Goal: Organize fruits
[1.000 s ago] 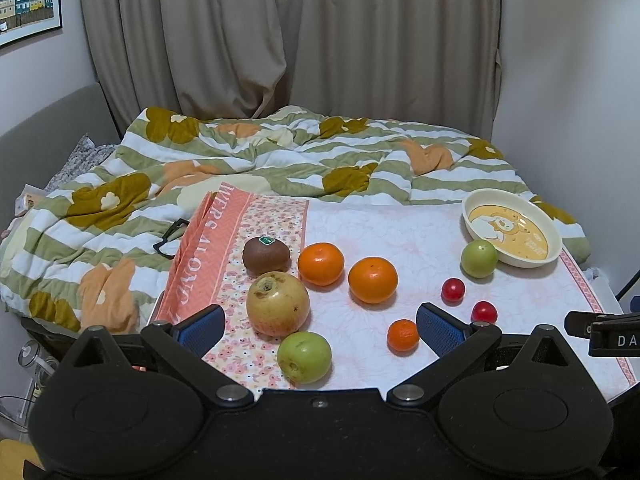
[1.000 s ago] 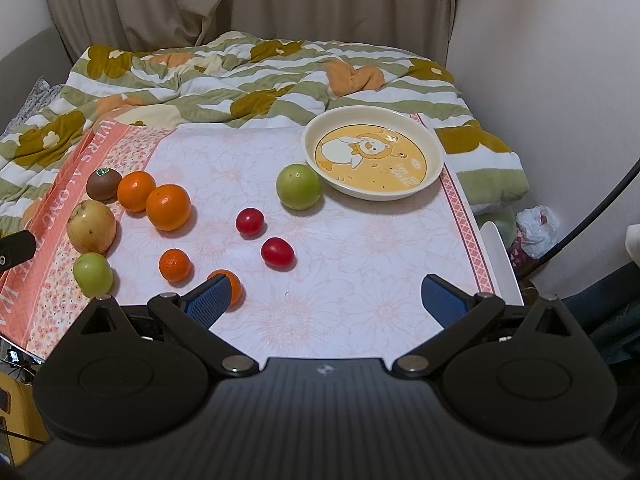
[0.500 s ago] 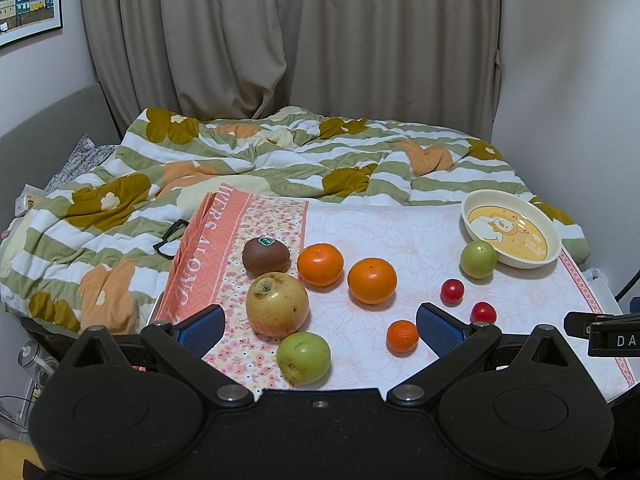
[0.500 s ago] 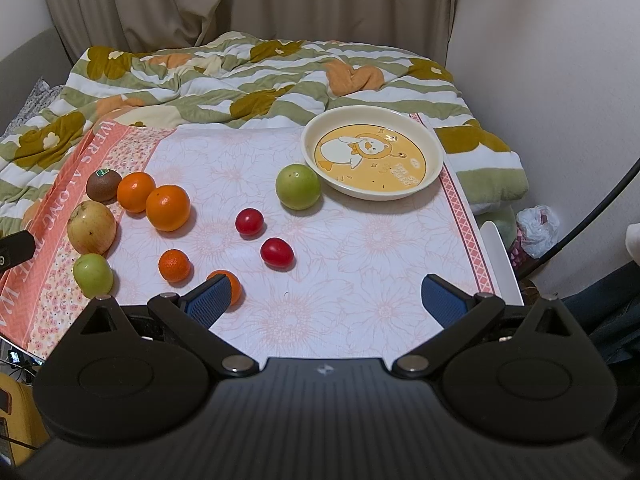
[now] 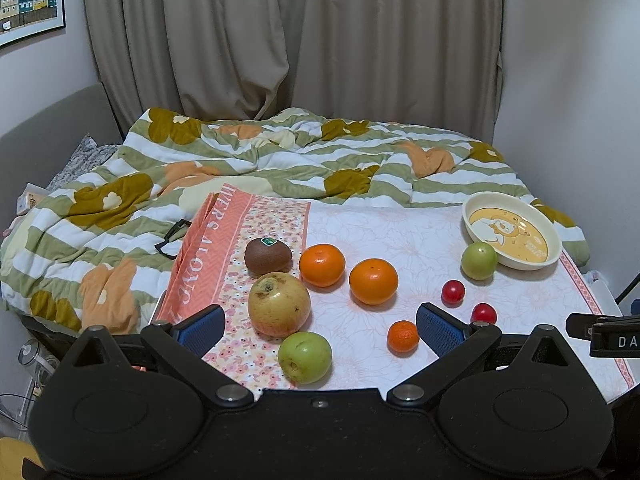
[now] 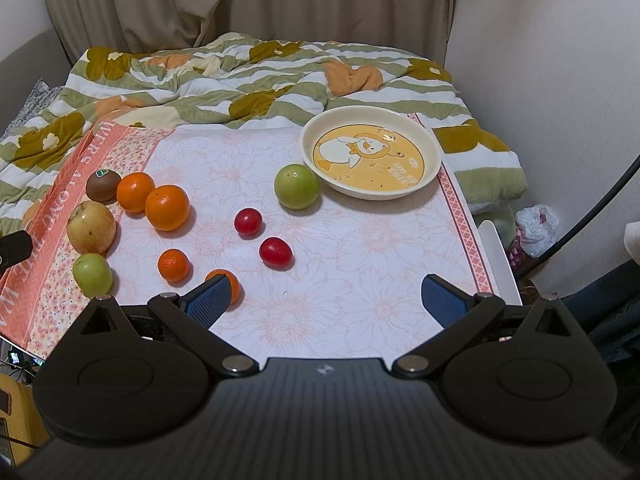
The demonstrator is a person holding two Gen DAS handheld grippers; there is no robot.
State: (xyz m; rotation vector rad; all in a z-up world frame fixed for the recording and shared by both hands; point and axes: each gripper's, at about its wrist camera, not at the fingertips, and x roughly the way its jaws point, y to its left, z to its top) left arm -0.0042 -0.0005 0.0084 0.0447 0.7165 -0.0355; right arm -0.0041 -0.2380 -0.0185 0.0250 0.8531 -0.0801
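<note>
Fruit lies on a floral cloth [image 6: 360, 264] over a bed. At the left are a kiwi [image 5: 267, 255], a yellow apple [image 5: 279, 304], two oranges [image 5: 322, 265] [image 5: 373, 281] and a green apple [image 5: 305, 356]. Small mandarins [image 6: 173, 265] [image 6: 236, 285] and two red fruits [image 6: 248, 221] [image 6: 275, 252] sit mid-cloth. Another green apple [image 6: 296, 185] touches the cream duck bowl [image 6: 430, 160], which holds nothing. My left gripper [image 5: 320, 328] is open above the near left fruit. My right gripper [image 6: 326, 298] is open over the cloth's near edge.
A striped flowered quilt [image 5: 240, 160] is bunched behind the cloth, with black glasses [image 5: 172, 236] on it. Curtains [image 5: 280, 40] and walls close the back and right. A white plastic bag [image 6: 536, 228] lies on the floor at the right.
Both views have crept slightly; the fruit sits a touch higher in the left wrist view. Nothing was grasped or moved.
</note>
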